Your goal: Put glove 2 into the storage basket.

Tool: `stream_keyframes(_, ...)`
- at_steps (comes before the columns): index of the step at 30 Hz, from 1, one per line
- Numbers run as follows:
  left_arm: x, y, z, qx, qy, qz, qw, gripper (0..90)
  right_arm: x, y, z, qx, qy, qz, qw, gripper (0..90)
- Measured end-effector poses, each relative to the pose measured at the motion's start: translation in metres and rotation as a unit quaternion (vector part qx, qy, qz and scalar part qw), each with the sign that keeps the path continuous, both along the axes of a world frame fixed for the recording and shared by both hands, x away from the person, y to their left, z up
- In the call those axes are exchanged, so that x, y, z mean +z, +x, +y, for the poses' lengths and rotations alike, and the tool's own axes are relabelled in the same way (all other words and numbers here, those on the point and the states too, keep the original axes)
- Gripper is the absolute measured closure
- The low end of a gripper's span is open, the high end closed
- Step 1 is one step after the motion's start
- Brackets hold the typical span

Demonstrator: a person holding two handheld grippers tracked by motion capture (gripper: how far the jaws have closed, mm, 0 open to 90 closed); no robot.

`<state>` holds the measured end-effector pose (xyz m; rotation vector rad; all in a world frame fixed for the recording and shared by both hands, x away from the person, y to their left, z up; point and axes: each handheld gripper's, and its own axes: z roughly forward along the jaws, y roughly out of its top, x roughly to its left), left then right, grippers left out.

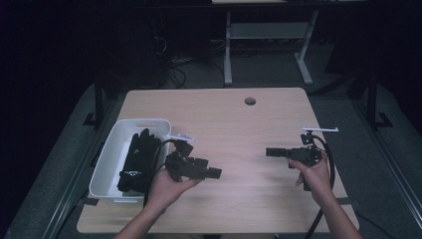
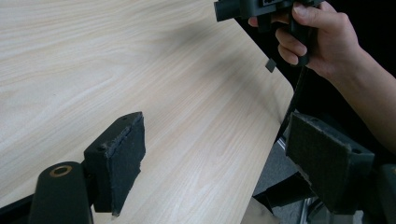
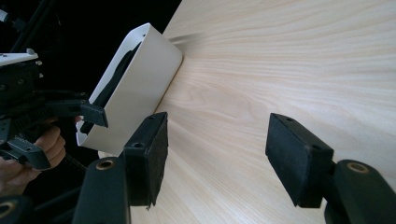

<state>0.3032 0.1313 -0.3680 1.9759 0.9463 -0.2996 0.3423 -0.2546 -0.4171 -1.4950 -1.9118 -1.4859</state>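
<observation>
Both tools wide apart, nothing pinched: left tool (image 1: 211, 173) and right tool (image 1: 271, 151) hanging over bare table (image 1: 239, 119). Black gloves (image 1: 137, 159), probably, heaped in white bin (image 1: 107, 159) beside left tool. Could snag and tip bin if grabbed crooked.

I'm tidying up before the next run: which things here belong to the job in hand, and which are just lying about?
In use:
- white bin
- black gloves in it
- left hand-held gripper, open
- right hand-held gripper, open

Lying about:
- white table legs behind
- floor cables
</observation>
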Motion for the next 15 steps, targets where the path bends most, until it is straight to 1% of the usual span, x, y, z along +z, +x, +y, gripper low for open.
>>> stream_keyframes(3, -0.002, -0.001, -0.002, -0.002, -0.002, 0.001, 1.0, 20.1, -0.003, -0.003, -0.005, -0.004, -0.002, 0.002, 1.0, 38.5)
stream_keyframes(5, -0.004, -0.002, -0.004, -0.004, -0.003, 0.002, 1.0, 20.1, -0.005, -0.006, -0.008, -0.008, 0.002, 0.002, 1.0, 38.5)
stream_keyframes(10, -0.008, -0.003, -0.007, -0.008, -0.003, 0.002, 1.0, 20.1, -0.008, -0.01, -0.015, -0.012, 0.001, 0.003, 0.9999, 38.6)
stream_keyframes(13, -0.01, -0.004, -0.01, -0.008, -0.003, 0.003, 1.0, 20.1, -0.011, -0.013, -0.019, -0.015, 0.004, 0.006, 0.9999, 38.4)
stream_keyframes(15, -0.013, -0.005, -0.012, -0.011, -0.002, 0.0, 0.9999, 20.1, -0.013, -0.016, -0.023, -0.019, 0.006, 0.009, 0.9998, 38.4)
